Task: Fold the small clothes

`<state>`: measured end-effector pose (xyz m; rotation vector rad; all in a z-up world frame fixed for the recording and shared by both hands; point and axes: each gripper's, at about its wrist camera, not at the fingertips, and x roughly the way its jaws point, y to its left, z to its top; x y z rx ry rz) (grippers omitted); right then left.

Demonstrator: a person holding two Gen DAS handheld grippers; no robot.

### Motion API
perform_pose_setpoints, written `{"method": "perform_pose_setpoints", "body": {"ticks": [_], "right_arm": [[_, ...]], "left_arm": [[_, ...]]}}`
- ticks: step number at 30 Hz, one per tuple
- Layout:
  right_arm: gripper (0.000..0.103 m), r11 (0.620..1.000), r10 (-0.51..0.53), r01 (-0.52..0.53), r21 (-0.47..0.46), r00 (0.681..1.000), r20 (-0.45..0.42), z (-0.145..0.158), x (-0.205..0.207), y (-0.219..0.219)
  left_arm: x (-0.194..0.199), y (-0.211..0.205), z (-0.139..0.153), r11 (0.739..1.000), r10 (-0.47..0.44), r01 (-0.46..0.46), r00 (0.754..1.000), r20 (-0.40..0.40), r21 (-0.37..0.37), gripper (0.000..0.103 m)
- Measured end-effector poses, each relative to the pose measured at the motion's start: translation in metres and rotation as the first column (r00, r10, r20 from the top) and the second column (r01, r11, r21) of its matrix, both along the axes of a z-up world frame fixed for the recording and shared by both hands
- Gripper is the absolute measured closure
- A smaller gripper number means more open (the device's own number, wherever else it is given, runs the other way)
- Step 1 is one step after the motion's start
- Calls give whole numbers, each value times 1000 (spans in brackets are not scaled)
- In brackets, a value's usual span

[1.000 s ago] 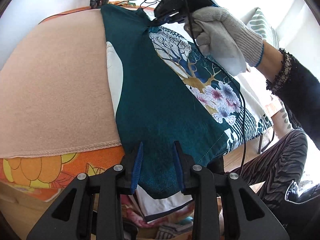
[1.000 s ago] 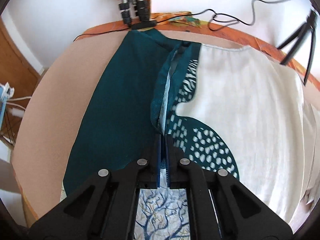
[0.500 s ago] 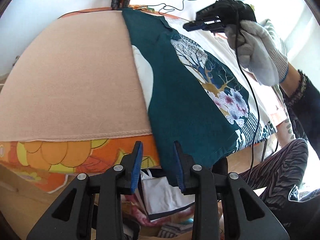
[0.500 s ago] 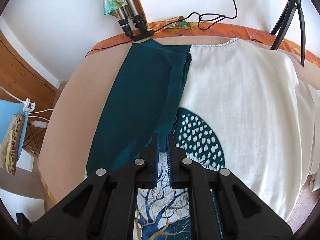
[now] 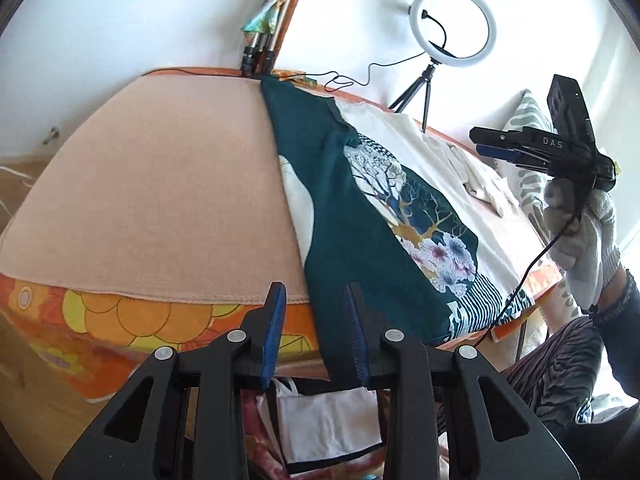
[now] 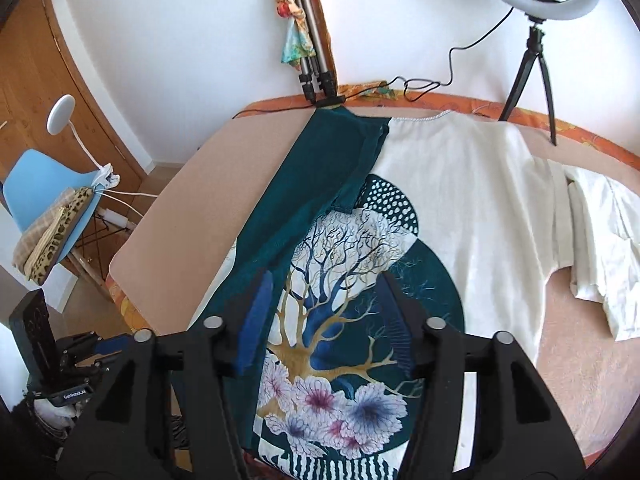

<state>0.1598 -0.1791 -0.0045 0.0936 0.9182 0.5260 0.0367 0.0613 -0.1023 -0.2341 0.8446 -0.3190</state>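
Both grippers black plastic, blue ribbed finger pads (image 5: 273, 334), silver screws. Right gripper (image 5: 532, 148) marked "DAS", black cable below it. Right hand (image 5: 580, 240): pale knit glove, dark sleeve, zebra-striped trousers.

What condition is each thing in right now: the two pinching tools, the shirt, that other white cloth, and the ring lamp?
Left hand-held gripper: open, holding nothing.
Right hand-held gripper: open, above the print, holding nothing.
T-shirt: lying flat, teal side folded over onto the print.
White garment: crumpled, unfolded, beside the T-shirt.
Ring light: upright on its tripod; whether it is lit, cannot tell.
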Motion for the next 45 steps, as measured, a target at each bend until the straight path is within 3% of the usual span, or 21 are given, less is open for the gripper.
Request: {"method": "perform_pose_setpoints", "body": {"ticks": [8,10,13,16,25,30,34,39,43,45], "right_arm": [[41,993,-114,113,15,990,81,24,-57,-80],[40,988,-153,151,24,984,90,26,-68,-101],[40,978,-207,204,43,974,95,29,-84,-136],[39,964,-265,261,50,959,103,30,-95,-168],[39,905,-424,418,84,902,82,21,-129,-262],[39,868,-489,479,132,871,56,14,-135,-304],[39,858,-497,488,161,868,17,3,-126,-322],[39,871,-474,467,155,880,10,-3,-108,-326],[39,872,-460,453,187,888,-5,-3,-91,-329],[39,871,-458,452,192,889,-10,-2,-83,-328]], "left_arm": [[-3,-75,2,986,-159,158,987,16,43,75],[-5,-98,5,977,-207,205,978,33,60,72],[-4,-132,10,958,-285,283,957,49,44,61],[-3,-171,12,933,-360,358,931,58,35,61],[-18,-300,1,816,-574,557,812,102,155,61],[-30,-354,-10,731,-662,603,740,120,320,61],[-30,-378,-26,672,-693,611,718,65,419,61],[-18,-381,-39,690,-655,580,755,32,433,61],[-10,-376,-43,712,-641,581,767,26,394,62],[-7,-372,-42,728,-633,581,773,31,363,73]]}}
